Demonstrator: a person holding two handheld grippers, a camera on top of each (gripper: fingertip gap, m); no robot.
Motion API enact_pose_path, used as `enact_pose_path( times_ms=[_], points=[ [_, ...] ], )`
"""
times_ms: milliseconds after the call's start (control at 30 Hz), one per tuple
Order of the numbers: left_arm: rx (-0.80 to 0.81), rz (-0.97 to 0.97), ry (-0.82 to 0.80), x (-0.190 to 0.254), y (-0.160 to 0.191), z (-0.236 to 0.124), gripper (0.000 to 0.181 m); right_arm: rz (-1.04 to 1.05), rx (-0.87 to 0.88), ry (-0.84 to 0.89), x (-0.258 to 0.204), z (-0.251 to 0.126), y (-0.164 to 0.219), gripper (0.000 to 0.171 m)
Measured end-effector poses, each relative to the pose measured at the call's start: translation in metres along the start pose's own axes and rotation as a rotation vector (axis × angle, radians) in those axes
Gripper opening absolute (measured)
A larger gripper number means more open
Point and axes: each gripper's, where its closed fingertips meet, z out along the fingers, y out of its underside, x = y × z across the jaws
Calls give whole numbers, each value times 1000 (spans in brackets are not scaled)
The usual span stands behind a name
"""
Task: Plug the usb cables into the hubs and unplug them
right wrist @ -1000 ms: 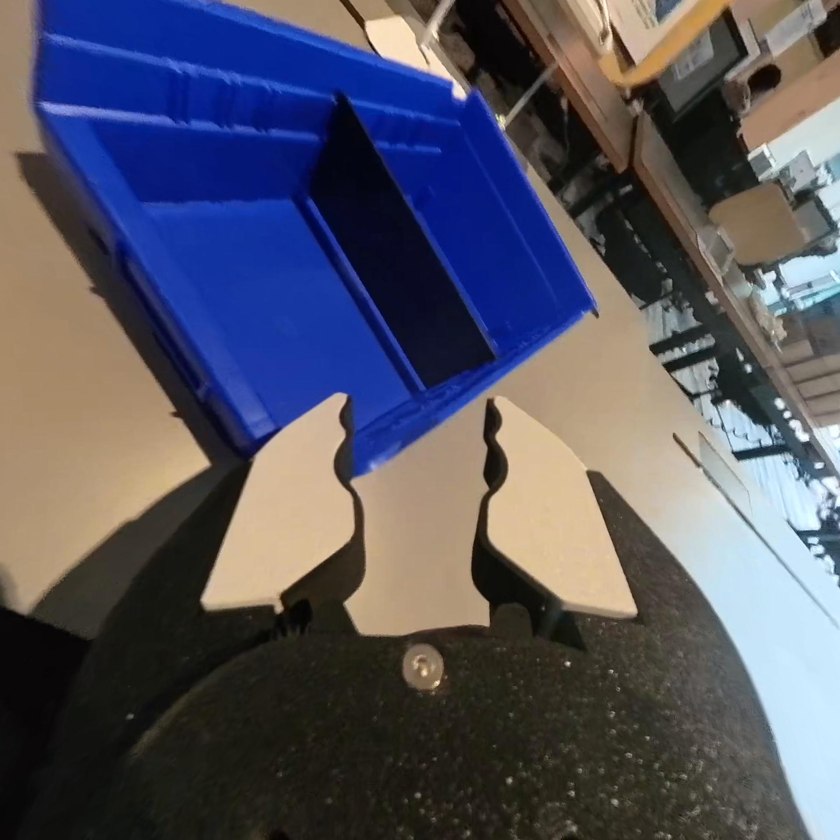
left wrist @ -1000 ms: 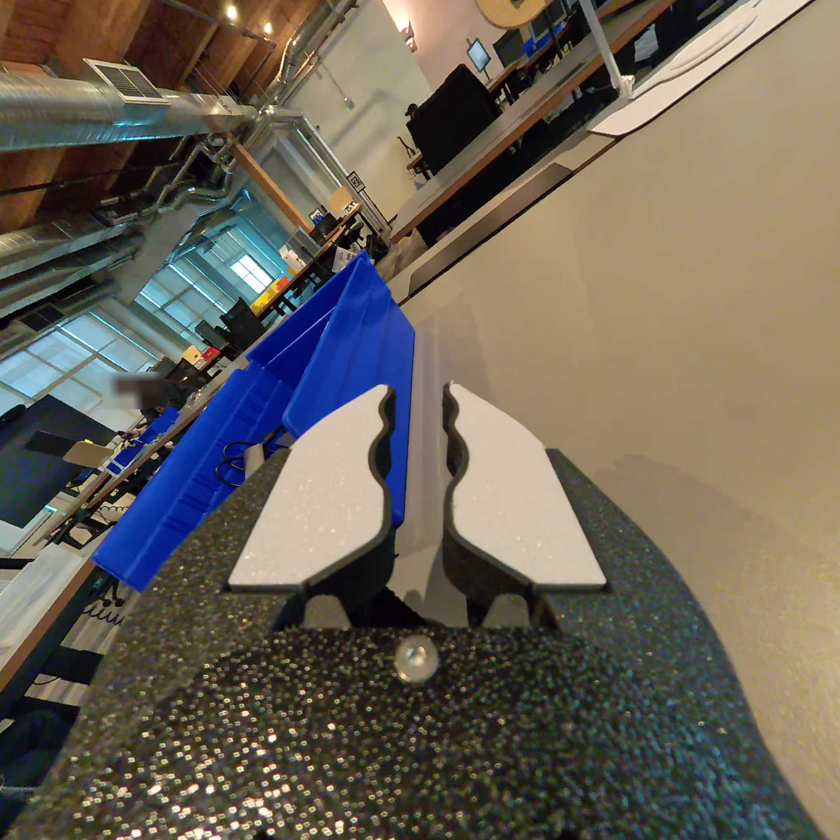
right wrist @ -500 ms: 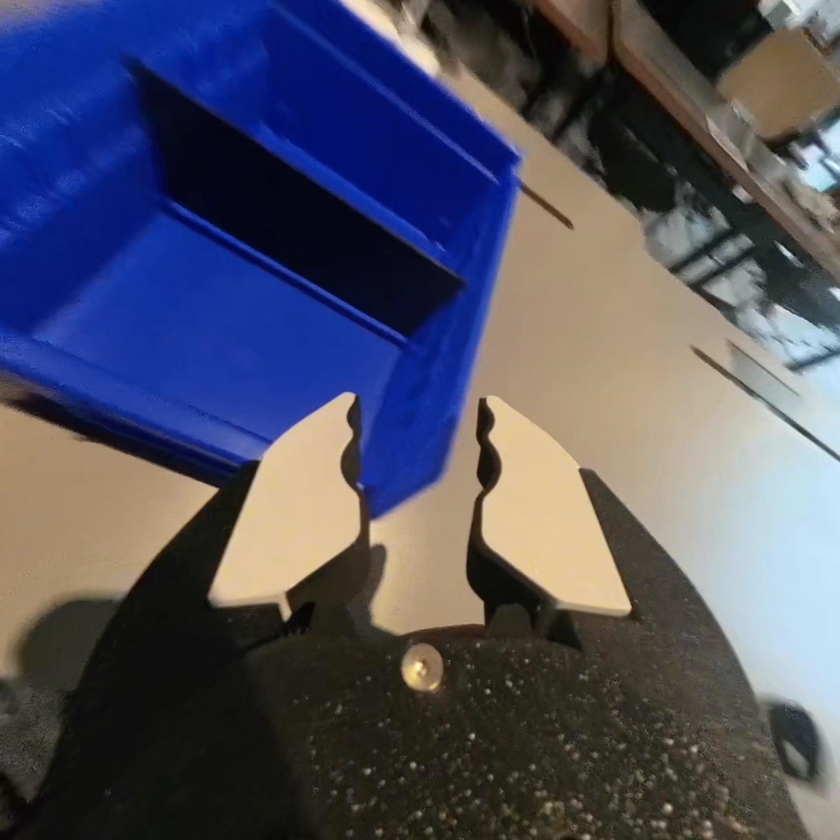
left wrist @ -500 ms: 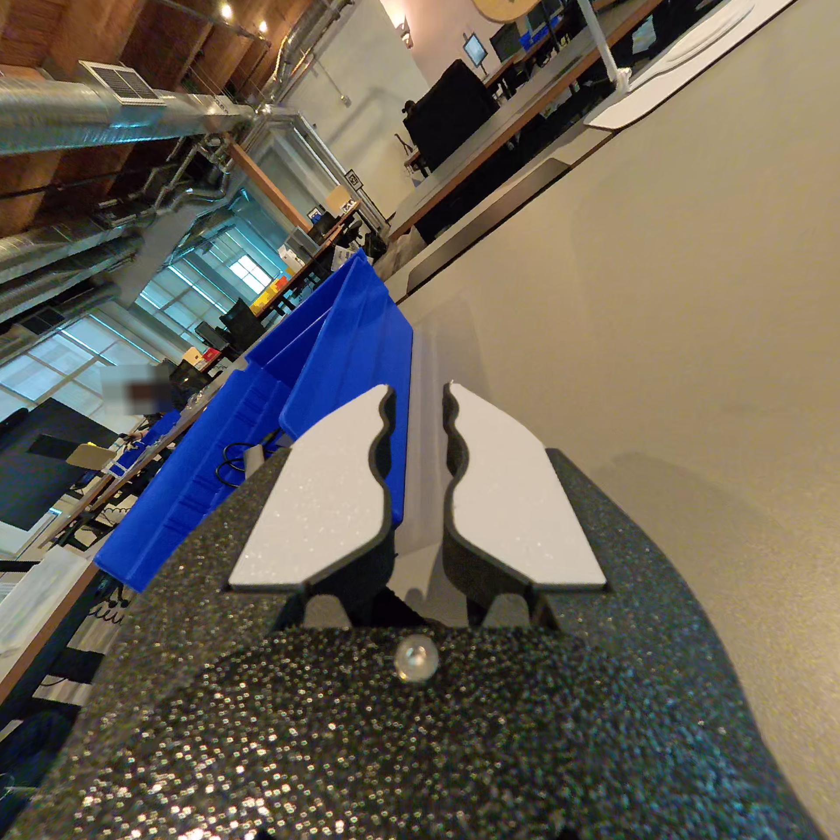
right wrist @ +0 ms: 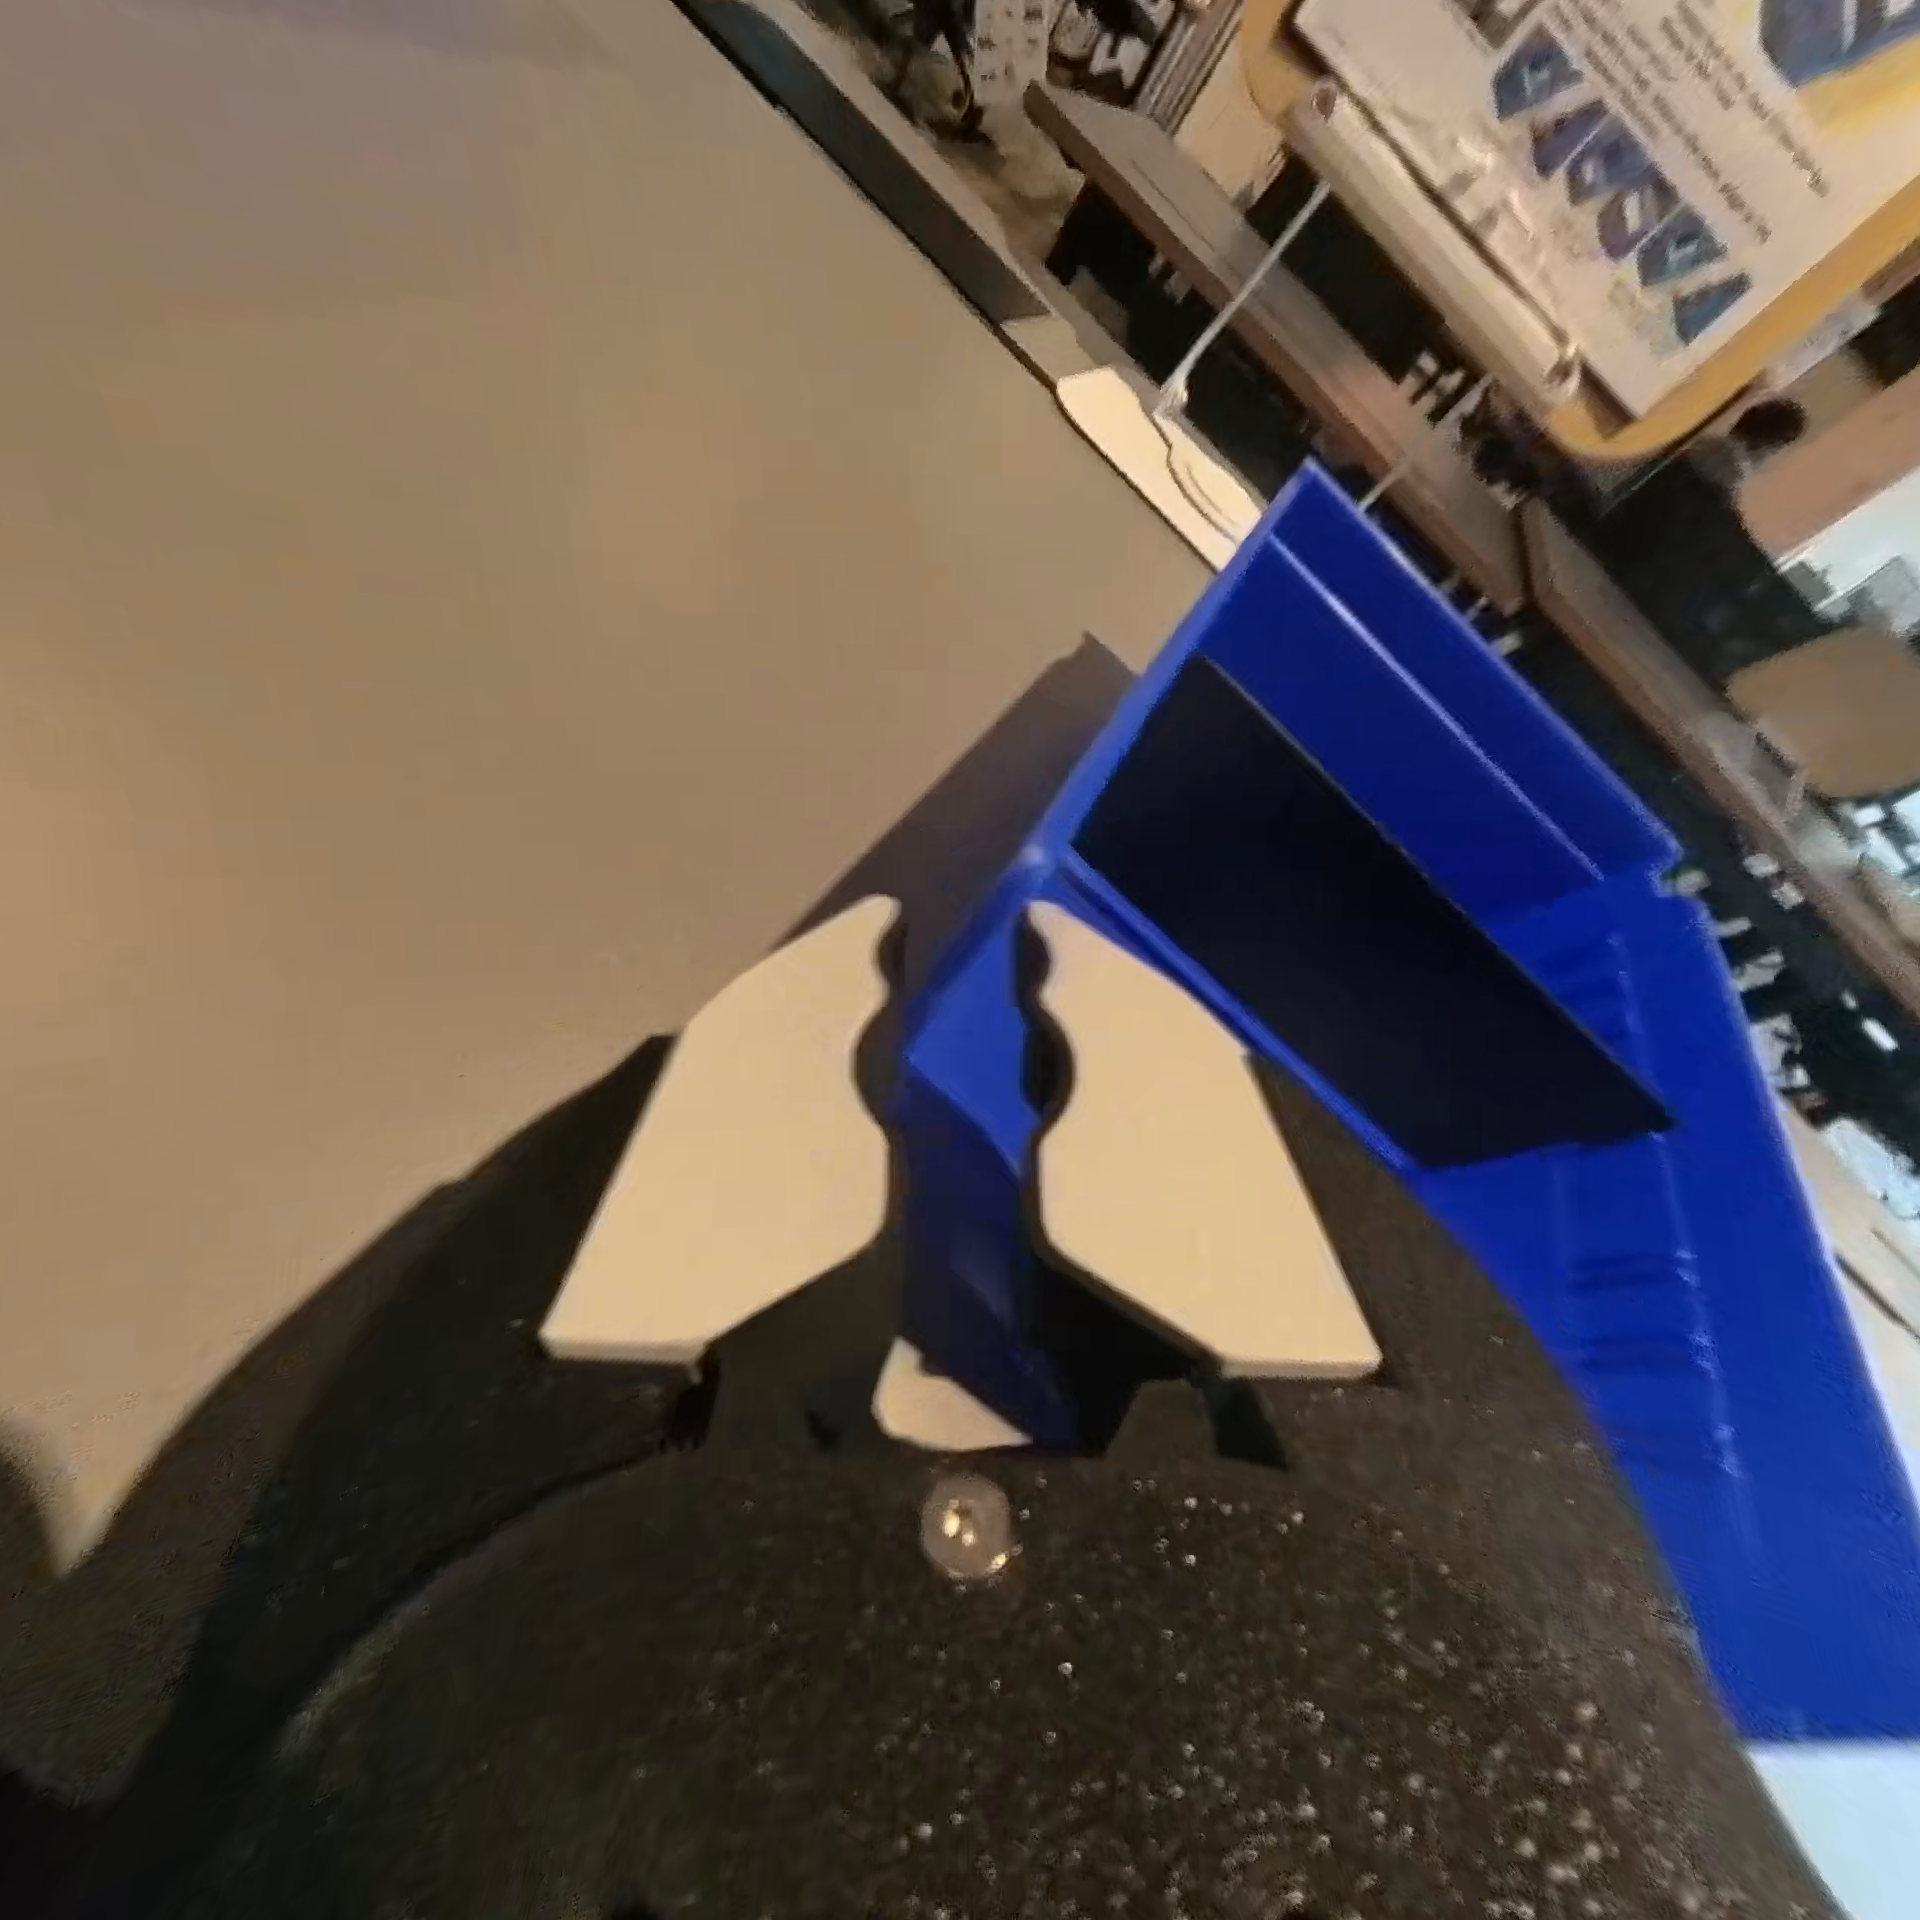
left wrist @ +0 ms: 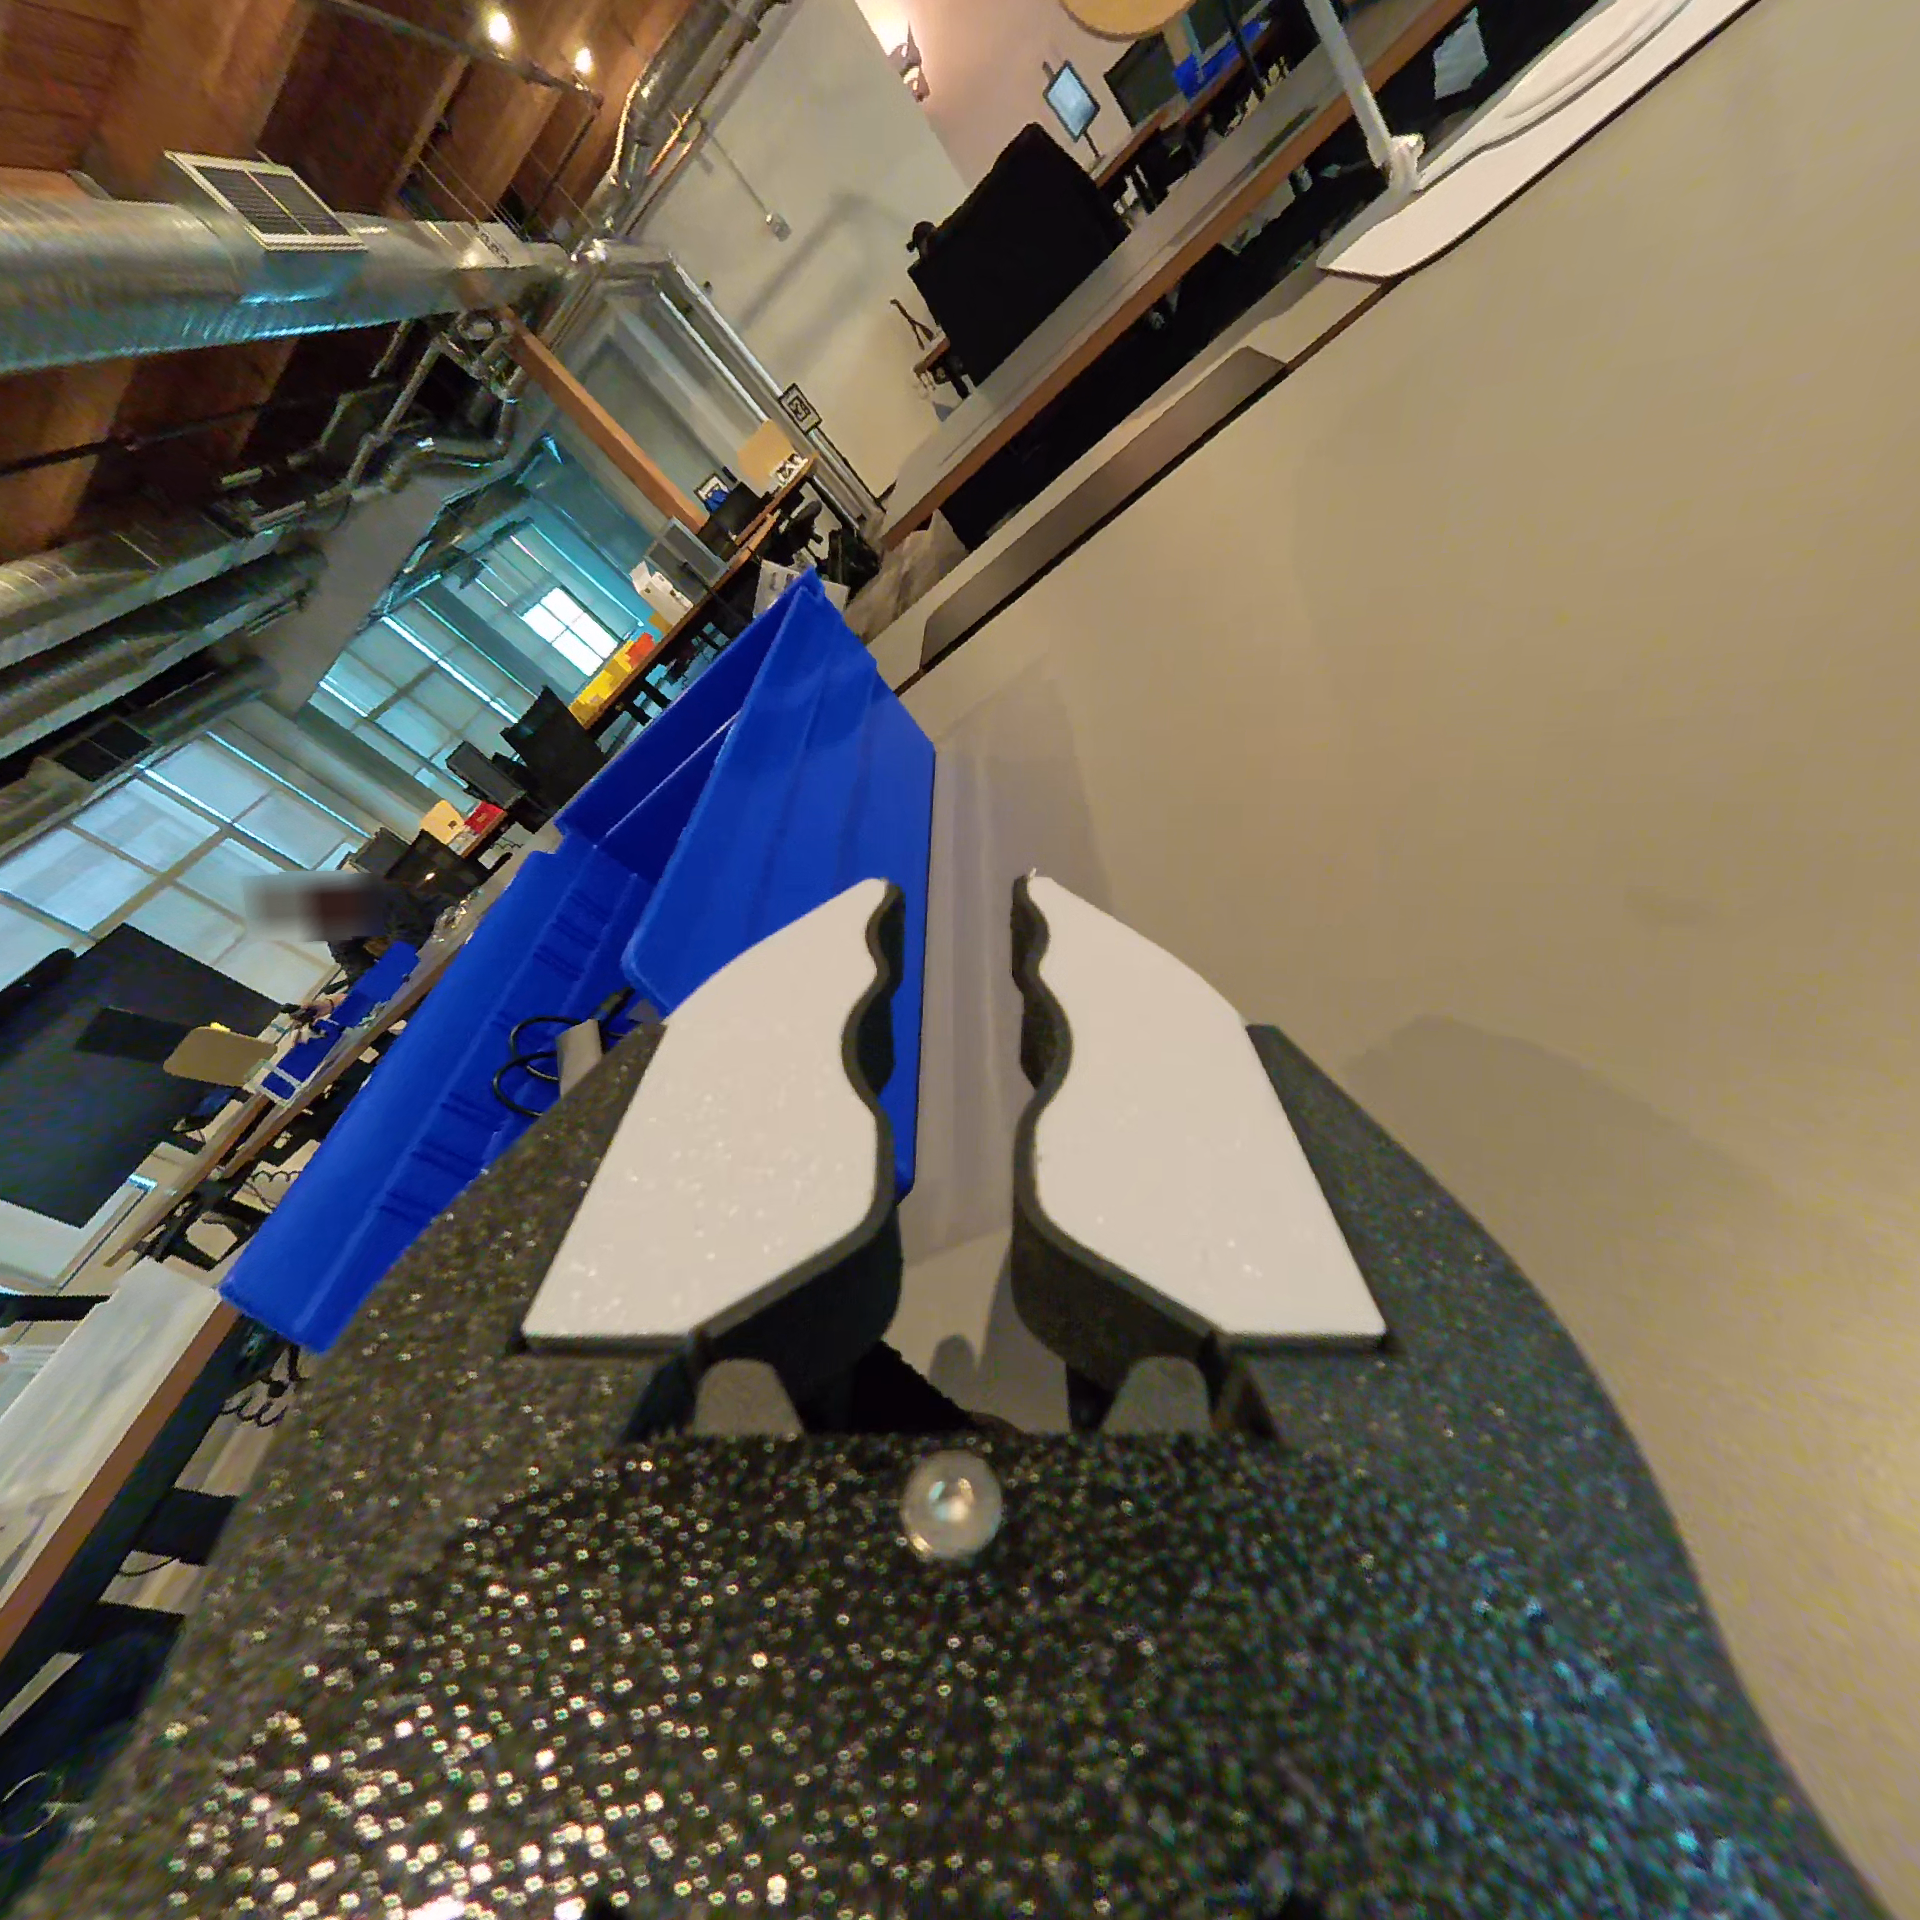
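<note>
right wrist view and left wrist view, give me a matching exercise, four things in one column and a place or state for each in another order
Things:
1. left gripper
2. right gripper
3. dark divider
4. black cable

Places or states:
A. coiled inside a blue bin, left of the fingers
B. standing upright across the inside of a blue bin
C. open over bare tan tabletop, nothing between its fingers
D. open, with a bin corner showing in the gap between its fingers

Pairs: 1-C, 2-D, 3-B, 4-A
</note>
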Motion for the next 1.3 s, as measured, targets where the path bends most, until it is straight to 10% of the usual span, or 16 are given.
enact_pose_path(
  times_ms=[533, 1300],
  points=[
    [-8, 21, 3, 2, 1, 1, 19, 292, -203, 317, 178, -1, 120, 13],
    [-12, 41, 10, 5, 0, 2, 19, 238, -146, 327, 199, 27, 120, 6]
  ],
)
